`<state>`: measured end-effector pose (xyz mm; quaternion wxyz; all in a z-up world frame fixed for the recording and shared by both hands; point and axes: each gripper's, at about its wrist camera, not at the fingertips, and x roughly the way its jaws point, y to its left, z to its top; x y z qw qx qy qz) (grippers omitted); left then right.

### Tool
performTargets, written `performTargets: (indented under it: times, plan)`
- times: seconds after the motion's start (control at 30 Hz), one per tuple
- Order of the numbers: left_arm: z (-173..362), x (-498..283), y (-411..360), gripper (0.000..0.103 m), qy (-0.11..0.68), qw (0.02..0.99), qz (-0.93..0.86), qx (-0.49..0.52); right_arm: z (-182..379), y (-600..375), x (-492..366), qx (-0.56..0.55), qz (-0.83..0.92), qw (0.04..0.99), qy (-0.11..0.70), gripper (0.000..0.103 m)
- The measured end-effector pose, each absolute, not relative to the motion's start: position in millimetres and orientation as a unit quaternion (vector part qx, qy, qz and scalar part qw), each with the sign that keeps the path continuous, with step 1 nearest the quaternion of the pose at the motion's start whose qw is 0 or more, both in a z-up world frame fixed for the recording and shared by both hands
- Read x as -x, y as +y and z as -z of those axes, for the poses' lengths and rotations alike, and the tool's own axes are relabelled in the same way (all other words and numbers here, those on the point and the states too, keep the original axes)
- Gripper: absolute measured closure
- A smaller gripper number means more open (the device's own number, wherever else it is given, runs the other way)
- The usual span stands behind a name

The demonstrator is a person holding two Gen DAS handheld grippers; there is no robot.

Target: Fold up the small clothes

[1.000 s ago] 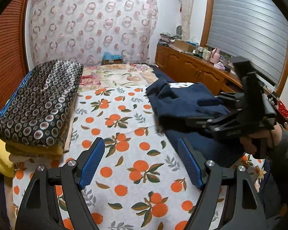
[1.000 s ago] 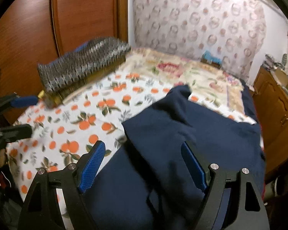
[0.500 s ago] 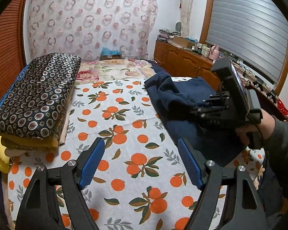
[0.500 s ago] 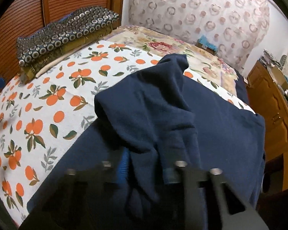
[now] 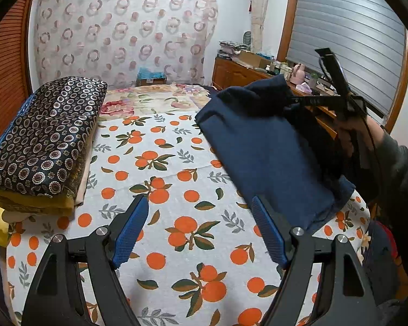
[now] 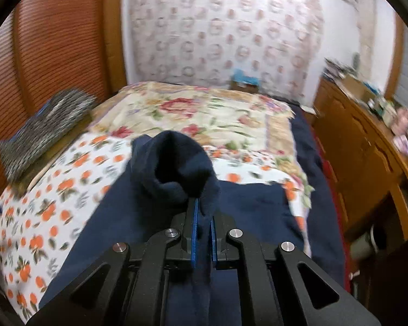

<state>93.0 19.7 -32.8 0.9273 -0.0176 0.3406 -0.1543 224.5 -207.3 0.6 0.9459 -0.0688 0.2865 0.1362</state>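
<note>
A dark navy garment lies on the right side of the bed, one part pulled up off the sheet. My right gripper is shut on a bunched fold of this navy garment, which rises in front of its blue pads. In the left wrist view the right gripper holds the cloth up at the right, a hand behind it. My left gripper stands open low over the orange-print sheet, nothing between its fingers, its right pad close to the garment's near edge.
A stack of folded bedding with a dark patterned top sits at the bed's left. A floral blanket covers the far end. A wooden cabinet with clutter runs along the right. A wooden wardrobe stands left.
My right gripper closed on a fold of the navy garment and lifted it up and to the right. The left gripper stayed open and almost still.
</note>
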Motion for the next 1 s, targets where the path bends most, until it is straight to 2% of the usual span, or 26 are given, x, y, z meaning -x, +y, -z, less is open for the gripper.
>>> performTargets:
  times: [0.07,0.13,0.2,0.3,0.77,0.9,1.0]
  plan:
    - [33.8,-93.6,17.9,0.024,0.342,0.926,0.155,0.016,5.1,-217.2,-238.2,0.04,-0.11,0.946,0.303,0.095]
    - [34.5,-93.9,16.3,0.024,0.344,0.926,0.157,0.015,11.5,-223.2,-254.2,0.033,-0.079,0.94,0.33,0.089]
    - [35.0,-93.7,14.3,0.024,0.344,0.925,0.159,0.015,15.8,-226.5,-257.9,0.042,-0.039,0.942,0.331,0.075]
    - [35.6,-94.1,11.1,0.024,0.346,0.924,0.161,0.013,18.8,-223.6,-254.2,0.032,-0.051,0.94,0.335,0.064]
    - [36.4,-93.7,-11.6,0.024,0.337,0.926,0.169,0.014,43.6,-275.9,-119.1,0.022,-0.116,0.941,0.318,0.064]
    - [36.2,-94.1,-18.4,0.024,0.334,0.927,0.169,0.017,47.8,-276.0,-99.5,0.022,-0.119,0.941,0.316,0.05]
    - [36.6,-93.6,-24.3,0.024,0.333,0.928,0.17,0.015,51.2,-275.2,-92.7,0.015,-0.128,0.94,0.317,0.047]
